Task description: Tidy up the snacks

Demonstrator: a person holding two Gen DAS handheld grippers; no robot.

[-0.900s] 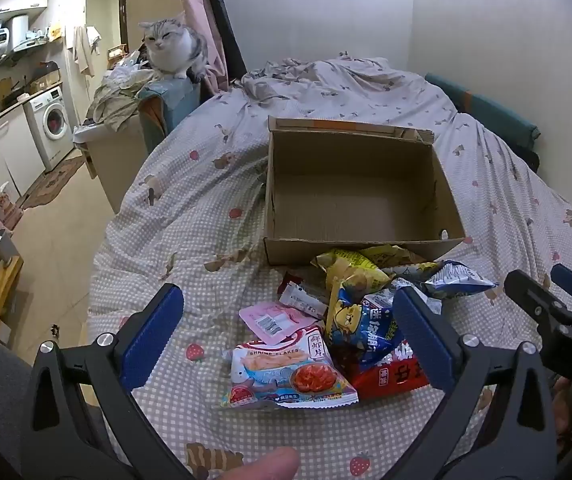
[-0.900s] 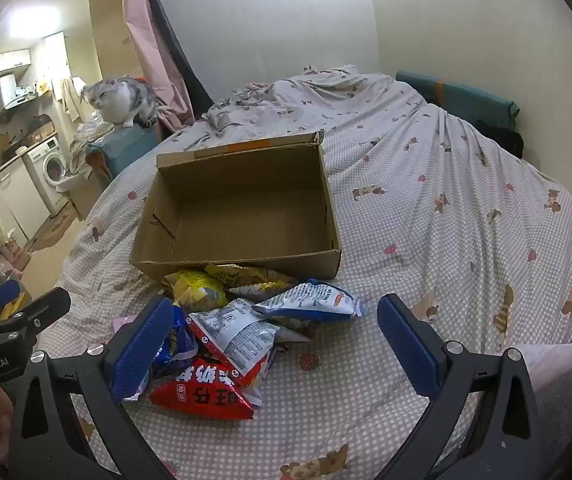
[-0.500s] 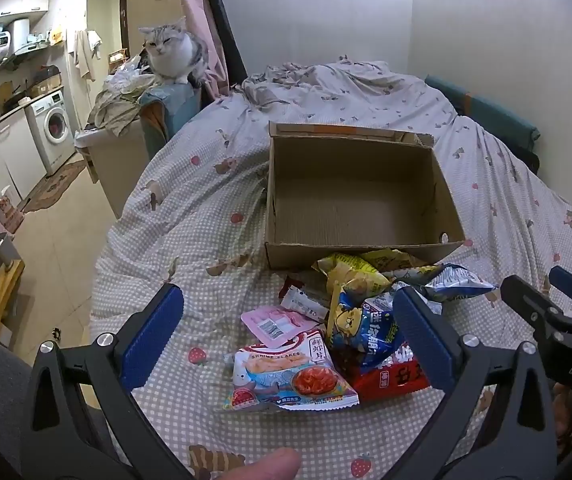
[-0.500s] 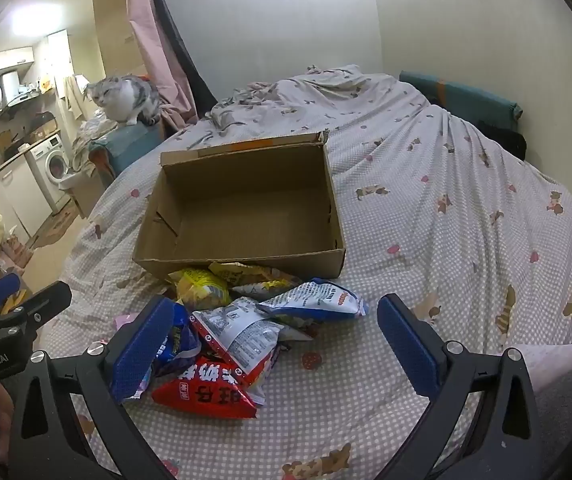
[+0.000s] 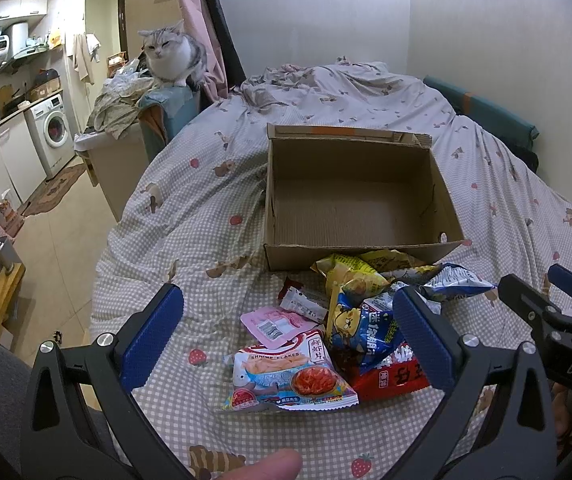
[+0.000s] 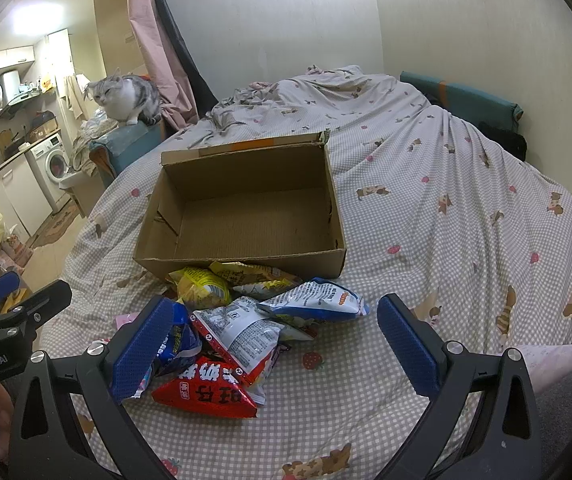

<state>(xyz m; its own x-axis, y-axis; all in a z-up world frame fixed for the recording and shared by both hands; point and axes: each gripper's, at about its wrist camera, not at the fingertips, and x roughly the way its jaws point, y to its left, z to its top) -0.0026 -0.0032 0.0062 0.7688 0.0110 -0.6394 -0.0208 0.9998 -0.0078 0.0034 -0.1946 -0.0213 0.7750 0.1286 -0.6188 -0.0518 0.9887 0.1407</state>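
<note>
Snacks (image 5: 338, 332) lie heaped on the bed just ahead of both wide-open, empty tools: left tool (image 5: 286, 330), right tool (image 6: 273, 340). Pinch one packet's edge, then carry it forward into the empty cardboard box (image 5: 350, 200) beyond.

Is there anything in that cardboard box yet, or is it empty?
Empty. The cardboard box shows only its bare floor in both views; the snack packets all lie on the bedspread in front of it.
</note>
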